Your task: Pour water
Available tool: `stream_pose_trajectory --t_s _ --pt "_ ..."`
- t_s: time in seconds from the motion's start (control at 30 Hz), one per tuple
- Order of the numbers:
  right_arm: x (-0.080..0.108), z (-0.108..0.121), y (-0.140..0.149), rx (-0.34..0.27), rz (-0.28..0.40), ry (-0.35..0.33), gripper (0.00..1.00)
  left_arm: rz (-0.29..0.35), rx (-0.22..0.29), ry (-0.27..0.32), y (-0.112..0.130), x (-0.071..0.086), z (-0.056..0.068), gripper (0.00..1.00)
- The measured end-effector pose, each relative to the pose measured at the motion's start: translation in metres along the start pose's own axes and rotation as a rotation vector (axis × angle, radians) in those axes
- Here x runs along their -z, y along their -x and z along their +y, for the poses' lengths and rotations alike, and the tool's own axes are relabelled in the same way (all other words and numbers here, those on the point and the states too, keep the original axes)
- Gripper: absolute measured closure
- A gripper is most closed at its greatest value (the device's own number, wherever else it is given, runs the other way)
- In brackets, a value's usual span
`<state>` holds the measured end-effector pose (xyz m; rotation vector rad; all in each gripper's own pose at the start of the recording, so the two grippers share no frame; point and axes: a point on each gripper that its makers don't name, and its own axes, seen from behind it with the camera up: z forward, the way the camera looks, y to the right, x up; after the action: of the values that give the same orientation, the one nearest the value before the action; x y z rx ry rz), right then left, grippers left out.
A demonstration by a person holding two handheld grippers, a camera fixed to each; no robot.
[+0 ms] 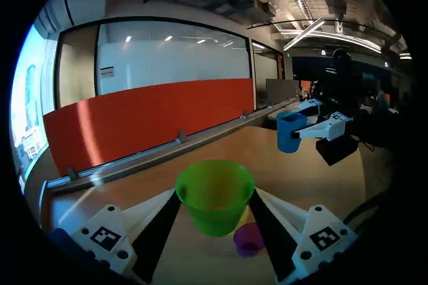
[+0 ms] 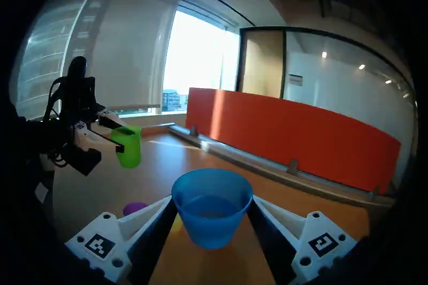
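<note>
My left gripper [image 1: 215,198] is clenched on the green cup [image 1: 215,207], a finger pressing each side of its wall, and holds it upright above the wooden table [image 1: 299,178]; my right gripper [image 2: 212,203] grasps the blue cup [image 2: 212,218] the same way, upright and clear of the table; in the right gripper view I make out what looks like a shallow level of water low in the blue cup, so I judge that to be the one to pour from and the green one to receive, though I cannot tell whether the green cup holds anything; the two cups are well apart, facing each other across the table, so the step in hand, as I read it, is bringing them together before any tilting; to do it well I would set the blue rim just above and just inside the green rim first, then tip slowly, rolling my right wrist so the lip goes down over the green mouth and not beside it; my left hand should hold the green cup level; both cups taper, so a slack grip could let one slide down through the fingers, and I would clamp firmly throughout; a small purple cup [image 1: 248,238] stands on the table just below the green cup, and I should steer clear of it if I lower.
</note>
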<state>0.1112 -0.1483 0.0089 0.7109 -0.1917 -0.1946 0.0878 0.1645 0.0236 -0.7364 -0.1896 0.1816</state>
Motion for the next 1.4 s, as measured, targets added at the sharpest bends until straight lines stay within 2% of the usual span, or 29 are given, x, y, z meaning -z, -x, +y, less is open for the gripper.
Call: stream_pose_trajectory --t_s 0.2,0.7,1.07,1.4 --pt "0.001 -0.004 -0.006 0.002 0.019 -0.006 0.1 0.036 0.009 -0.012 -0.005 0.003 0.0 0.14" --pt "-0.001 -0.012 -0.018 0.007 0.052 -0.023 0.11 0.108 0.048 0.004 -0.013 0.005 0.011 0.14" --pt "-0.001 -0.011 -0.017 0.012 0.05 -0.03 0.11 0.098 0.041 0.003 -0.009 0.003 0.01 0.13" --pt "-0.003 -0.014 -0.023 0.033 0.057 -0.037 0.1 0.084 0.02 0.025 -0.004 0.002 0.017 0.14"
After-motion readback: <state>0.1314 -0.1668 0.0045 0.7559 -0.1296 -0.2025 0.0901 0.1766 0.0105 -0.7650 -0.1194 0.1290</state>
